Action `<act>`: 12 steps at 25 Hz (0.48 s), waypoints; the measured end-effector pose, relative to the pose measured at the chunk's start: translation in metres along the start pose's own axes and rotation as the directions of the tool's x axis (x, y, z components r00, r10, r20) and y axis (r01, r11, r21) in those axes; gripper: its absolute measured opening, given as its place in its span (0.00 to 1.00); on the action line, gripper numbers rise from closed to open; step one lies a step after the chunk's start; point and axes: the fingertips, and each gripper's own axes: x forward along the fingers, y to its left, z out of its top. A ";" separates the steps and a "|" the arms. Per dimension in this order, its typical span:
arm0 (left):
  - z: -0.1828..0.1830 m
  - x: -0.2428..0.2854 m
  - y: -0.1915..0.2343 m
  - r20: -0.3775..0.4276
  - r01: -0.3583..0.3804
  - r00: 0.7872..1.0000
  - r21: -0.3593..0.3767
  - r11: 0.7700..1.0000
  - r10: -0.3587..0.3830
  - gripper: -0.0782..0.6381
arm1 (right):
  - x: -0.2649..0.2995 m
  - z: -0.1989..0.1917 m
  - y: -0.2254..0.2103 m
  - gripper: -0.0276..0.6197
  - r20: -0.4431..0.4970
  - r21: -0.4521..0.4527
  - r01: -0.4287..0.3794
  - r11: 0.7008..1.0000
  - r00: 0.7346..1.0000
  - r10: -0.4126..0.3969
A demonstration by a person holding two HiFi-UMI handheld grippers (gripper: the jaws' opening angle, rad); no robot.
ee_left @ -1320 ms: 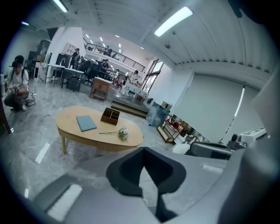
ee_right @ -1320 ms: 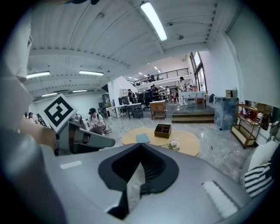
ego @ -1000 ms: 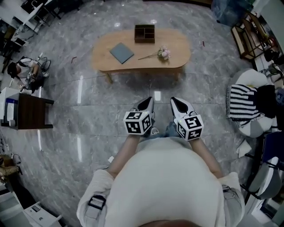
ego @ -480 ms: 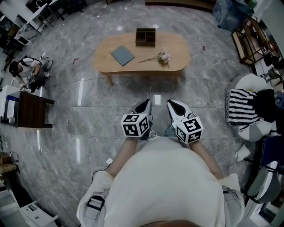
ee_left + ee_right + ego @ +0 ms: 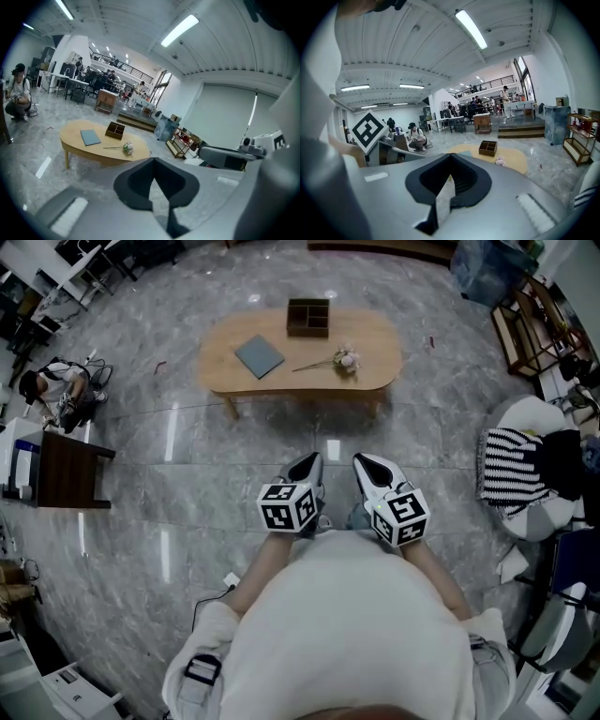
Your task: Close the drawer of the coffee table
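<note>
The oval wooden coffee table (image 5: 370,367) stands on the grey marble floor some way ahead of me. It carries a blue book (image 5: 258,355), a dark compartment box (image 5: 307,318) and a small bunch of flowers (image 5: 345,358). No drawer shows from here. My left gripper (image 5: 309,459) and right gripper (image 5: 365,458) are held side by side close to my body, well short of the table, both shut with nothing between the jaws. The table (image 5: 101,150) also appears beyond the shut left gripper (image 5: 153,161) in the left gripper view, and the table (image 5: 513,159) behind the shut right gripper (image 5: 451,157) in the right gripper view.
A person (image 5: 52,390) crouches at the far left beside a dark side table (image 5: 66,474). A white seat with striped cloth (image 5: 516,474) stands at the right, and a wooden shelf (image 5: 525,320) at the upper right. Bare floor lies between me and the table.
The head view has shifted slightly, so the table sits a touch higher in the picture. Both grippers stay shut and in nearly the same place.
</note>
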 end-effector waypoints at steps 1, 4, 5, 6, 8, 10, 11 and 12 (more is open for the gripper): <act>0.001 0.000 0.001 0.001 -0.001 1.000 0.000 1.000 0.001 0.11 | 0.001 -0.001 0.000 0.04 -0.003 -0.002 0.000 1.000 1.000 0.000; 0.003 -0.001 0.005 0.006 -0.008 1.000 -0.002 1.000 0.008 0.11 | 0.003 -0.003 -0.001 0.04 -0.009 -0.009 -0.001 1.000 1.000 0.001; 0.003 -0.002 0.006 0.007 -0.011 1.000 -0.002 1.000 0.011 0.11 | 0.004 -0.004 -0.001 0.04 -0.011 -0.009 0.000 1.000 1.000 0.000; 0.003 -0.002 0.007 0.008 -0.013 1.000 -0.003 1.000 0.013 0.11 | 0.004 -0.005 -0.001 0.04 -0.012 -0.009 -0.001 1.000 1.000 0.000; 0.004 -0.003 0.009 0.010 -0.016 1.000 -0.002 1.000 0.016 0.11 | 0.006 -0.005 -0.001 0.04 -0.014 -0.010 -0.003 1.000 1.000 0.003; 0.005 -0.003 0.011 0.011 -0.019 1.000 -0.003 1.000 0.019 0.11 | 0.007 -0.004 -0.001 0.04 -0.015 -0.011 -0.010 1.000 1.000 0.010; 0.005 -0.003 0.012 0.011 -0.021 1.000 -0.004 1.000 0.021 0.11 | 0.007 -0.003 -0.001 0.04 -0.016 -0.012 -0.013 1.000 1.000 0.013; 0.006 -0.002 0.012 0.010 -0.022 1.000 -0.005 1.000 0.022 0.11 | 0.007 -0.002 -0.001 0.04 -0.015 -0.013 -0.016 1.000 1.000 0.016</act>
